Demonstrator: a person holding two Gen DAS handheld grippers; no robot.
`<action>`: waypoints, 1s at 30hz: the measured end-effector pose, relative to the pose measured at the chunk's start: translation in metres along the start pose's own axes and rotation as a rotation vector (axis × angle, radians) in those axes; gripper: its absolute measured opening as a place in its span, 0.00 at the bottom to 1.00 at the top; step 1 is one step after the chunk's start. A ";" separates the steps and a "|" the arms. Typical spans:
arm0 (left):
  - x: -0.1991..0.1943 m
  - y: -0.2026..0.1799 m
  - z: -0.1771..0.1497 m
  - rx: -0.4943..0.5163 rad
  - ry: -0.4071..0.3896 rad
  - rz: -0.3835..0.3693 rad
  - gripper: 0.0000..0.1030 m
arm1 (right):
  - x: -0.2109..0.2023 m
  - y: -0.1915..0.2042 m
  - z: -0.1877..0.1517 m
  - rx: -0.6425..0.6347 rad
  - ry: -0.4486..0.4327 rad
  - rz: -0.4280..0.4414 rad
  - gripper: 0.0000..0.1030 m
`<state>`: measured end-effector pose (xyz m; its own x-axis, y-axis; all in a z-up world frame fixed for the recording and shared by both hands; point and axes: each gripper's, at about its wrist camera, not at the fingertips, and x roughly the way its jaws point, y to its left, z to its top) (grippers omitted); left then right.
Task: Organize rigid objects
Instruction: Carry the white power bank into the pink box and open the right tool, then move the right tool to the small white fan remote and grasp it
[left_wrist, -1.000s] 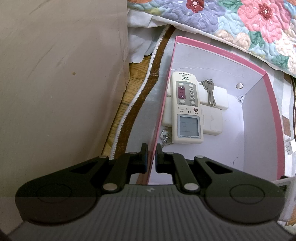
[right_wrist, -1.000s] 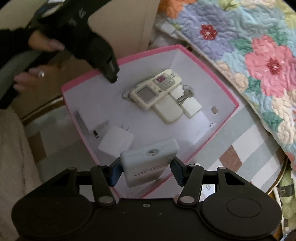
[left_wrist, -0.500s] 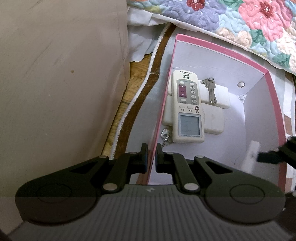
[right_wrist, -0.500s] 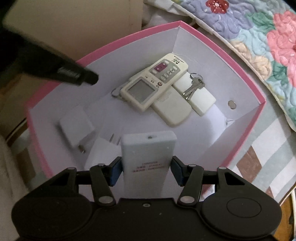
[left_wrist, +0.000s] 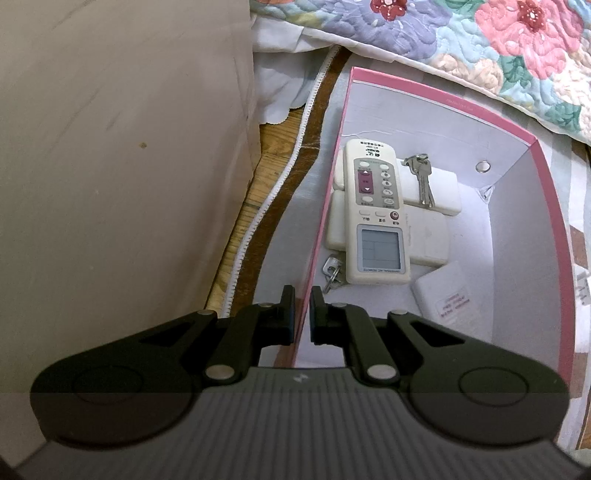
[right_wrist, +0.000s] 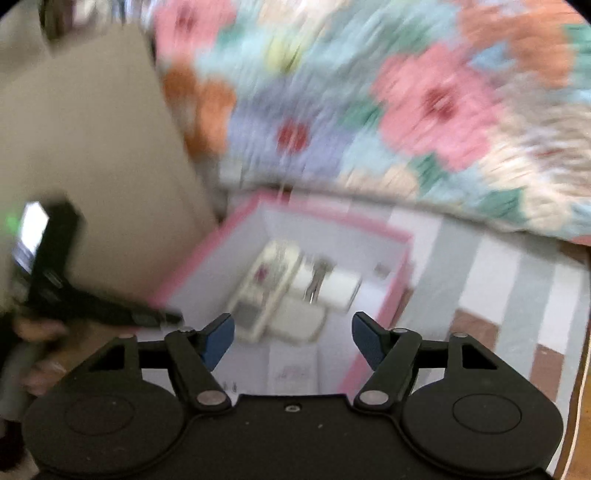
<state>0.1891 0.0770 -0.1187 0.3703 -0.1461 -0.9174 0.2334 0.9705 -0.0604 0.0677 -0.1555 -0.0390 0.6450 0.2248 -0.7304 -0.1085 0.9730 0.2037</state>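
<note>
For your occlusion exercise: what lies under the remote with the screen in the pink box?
Under the remote lie two white flat devices, and a key bunch pokes out beside its lower end. Their covered parts cannot be seen.

This is a home, most likely a bedroom. A soft quilt with big pink and purple flowers fills the top of the frame, like a cover on a bed. Under it is a striped cloth in grey and white. A pink box in the middle holds home things: a white air conditioner remote and some keys. A bit of wood floor shows at the left.
</note>
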 end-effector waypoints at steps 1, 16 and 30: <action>0.000 0.000 0.000 0.002 0.000 0.003 0.07 | -0.009 -0.006 -0.001 0.017 -0.031 0.001 0.78; -0.004 -0.007 0.000 0.039 -0.006 0.027 0.07 | -0.014 -0.064 -0.054 -0.340 0.082 -0.122 0.80; 0.000 -0.002 0.002 0.011 0.004 0.011 0.07 | 0.090 -0.096 -0.076 -0.605 0.359 0.022 0.78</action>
<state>0.1907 0.0745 -0.1174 0.3691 -0.1349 -0.9195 0.2389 0.9699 -0.0464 0.0786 -0.2253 -0.1735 0.3594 0.1469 -0.9215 -0.5874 0.8029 -0.1011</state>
